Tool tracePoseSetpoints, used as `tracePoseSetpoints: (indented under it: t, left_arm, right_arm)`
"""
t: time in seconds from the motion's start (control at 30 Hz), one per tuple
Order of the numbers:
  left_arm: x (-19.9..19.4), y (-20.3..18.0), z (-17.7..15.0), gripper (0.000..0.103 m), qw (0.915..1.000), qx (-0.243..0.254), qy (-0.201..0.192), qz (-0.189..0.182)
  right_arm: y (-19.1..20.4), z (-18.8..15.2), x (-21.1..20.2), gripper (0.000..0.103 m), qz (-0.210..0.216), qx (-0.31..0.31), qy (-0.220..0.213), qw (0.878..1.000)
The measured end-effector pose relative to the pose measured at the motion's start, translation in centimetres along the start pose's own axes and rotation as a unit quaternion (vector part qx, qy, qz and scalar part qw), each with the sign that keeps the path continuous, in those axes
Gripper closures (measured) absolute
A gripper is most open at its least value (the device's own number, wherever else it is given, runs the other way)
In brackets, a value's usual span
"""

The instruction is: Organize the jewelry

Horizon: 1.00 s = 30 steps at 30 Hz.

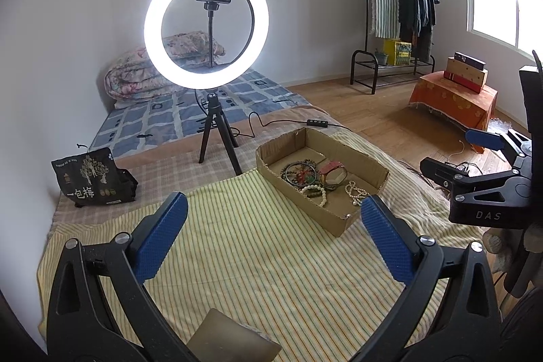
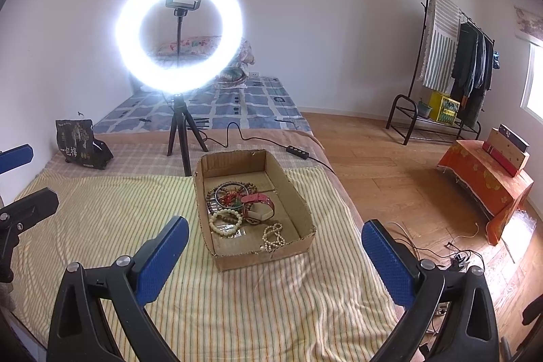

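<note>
Cardboard makes up the shallow open box [image 2: 254, 209] that lies on the striped yellow cloth [image 2: 101, 219], straight ahead of the right gripper [image 2: 275, 255] and just beyond its blue pads [image 2: 161, 260]. That gripper stands wide open with nothing between its fingers, hovering over the cloth. Inside the box sits a loose heap of jewelry: a dark bead bracelet [image 2: 234, 189] and a thin bangle toward the far end, a red watch strap [image 2: 259, 199] in the middle, a cream bead bracelet [image 2: 225, 221] on the near left, and a pale pearl string [image 2: 273, 238] in the near right corner. All of these pieces lie on the box floor, some overlapping.

From the left gripper [image 1: 273, 238], the same box [image 1: 322, 178] lies ahead and to the right, its near corner close to the right-hand pad [image 1: 387, 243]. This gripper is also spread wide and grips nothing. The right gripper [image 1: 454, 155] shows at the far right of the left view, beside the box and above the bed edge.

Beyond both tools a lit ring light [image 2: 180, 31] stands on a black tripod [image 2: 183, 134], with a dark printed pouch [image 2: 79, 141] off to the far left. To the right, across the wooden floor [image 2: 390, 175], are a clothes rack [image 2: 454, 63] and a low stand under an orange cover [image 2: 485, 182].
</note>
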<state>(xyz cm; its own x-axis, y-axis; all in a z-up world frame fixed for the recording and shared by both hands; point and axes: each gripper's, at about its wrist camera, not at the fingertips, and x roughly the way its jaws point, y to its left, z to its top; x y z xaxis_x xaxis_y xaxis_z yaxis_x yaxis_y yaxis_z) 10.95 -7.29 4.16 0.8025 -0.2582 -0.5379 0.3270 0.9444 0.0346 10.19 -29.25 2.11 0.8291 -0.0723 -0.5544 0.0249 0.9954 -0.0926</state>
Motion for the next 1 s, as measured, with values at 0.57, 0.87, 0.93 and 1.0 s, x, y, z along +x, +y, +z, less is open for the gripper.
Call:
tracePoseSetpoints:
  t: [0.57, 0.87, 0.93, 1.0]
  left_arm:
    - [-0.12, -0.23, -0.01, 0.0, 1.0, 0.0, 0.001, 0.003]
    - [-0.14, -0.2, 0.01, 0.0, 1.0, -0.001, 0.0, 0.003]
    - [-0.13, -0.17, 0.02, 0.0, 1.0, -0.001, 0.001, 0.003]
    - [-0.14, -0.2, 0.03, 0.0, 1.0, -0.001, 0.001, 0.002]
  right_arm:
    - [0.01, -0.08, 0.26, 0.0, -0.001, -0.001, 0.004, 1.0]
    - [0.14, -0.37, 0.24, 0.0, 0.002, -0.009, 0.006, 1.0]
    - [0.15, -0.38, 0.24, 0.0, 0.002, -0.009, 0.006, 1.0]
    - [0.15, -0.38, 0.24, 0.0, 0.002, -0.009, 0.006, 1.0]
